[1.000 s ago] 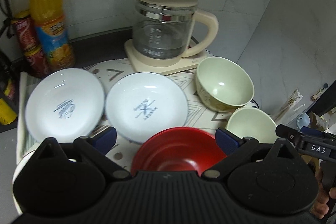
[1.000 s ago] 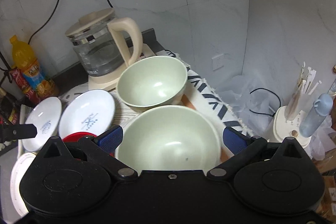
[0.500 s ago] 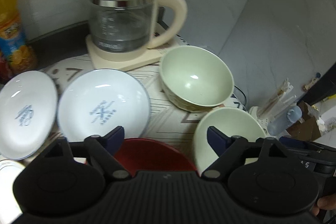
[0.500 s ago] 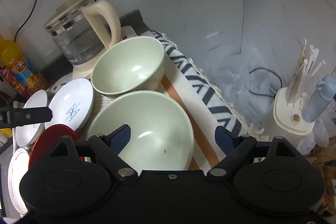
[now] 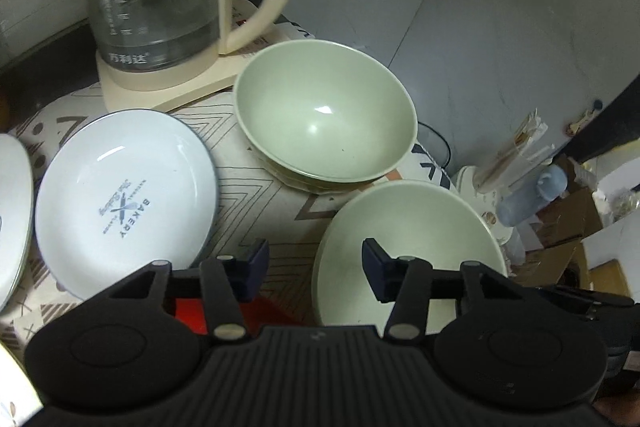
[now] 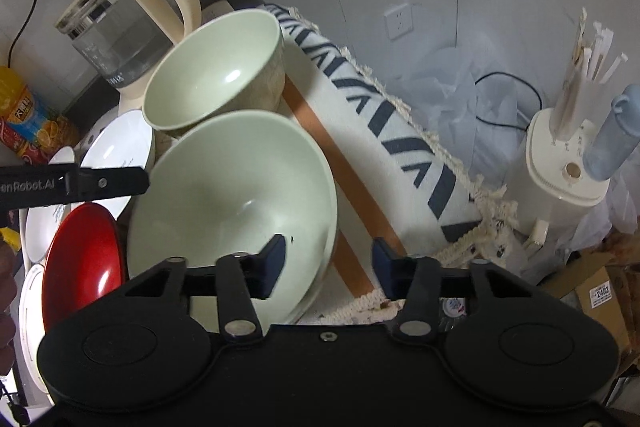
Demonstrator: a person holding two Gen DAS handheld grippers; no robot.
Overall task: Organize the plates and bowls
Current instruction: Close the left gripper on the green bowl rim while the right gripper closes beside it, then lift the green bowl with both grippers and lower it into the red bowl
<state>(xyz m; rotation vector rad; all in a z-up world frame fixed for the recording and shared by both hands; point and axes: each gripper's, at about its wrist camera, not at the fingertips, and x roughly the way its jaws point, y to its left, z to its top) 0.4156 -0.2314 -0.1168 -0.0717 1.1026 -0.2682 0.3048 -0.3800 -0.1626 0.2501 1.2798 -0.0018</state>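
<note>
With both claws part open and empty, the right claw (image 6: 327, 257) straddling the rim of the near green bowl (image 6: 224, 187) at the counter's edge, a slip could be caused by closing off-centre, knocking it floorward.

Glossy green bowl (image 6: 232, 187), glass kettle (image 5: 156, 7), woven cloth (image 6: 384, 115).

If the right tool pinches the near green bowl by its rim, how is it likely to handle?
The near green bowl looks rigid, so it should lift without flexing. Its glossy inside suggests a rim pinch could slip. It is wide and deep, so held by one edge it would probably hang tilted. The right tool straddles its right rim, open.
</note>
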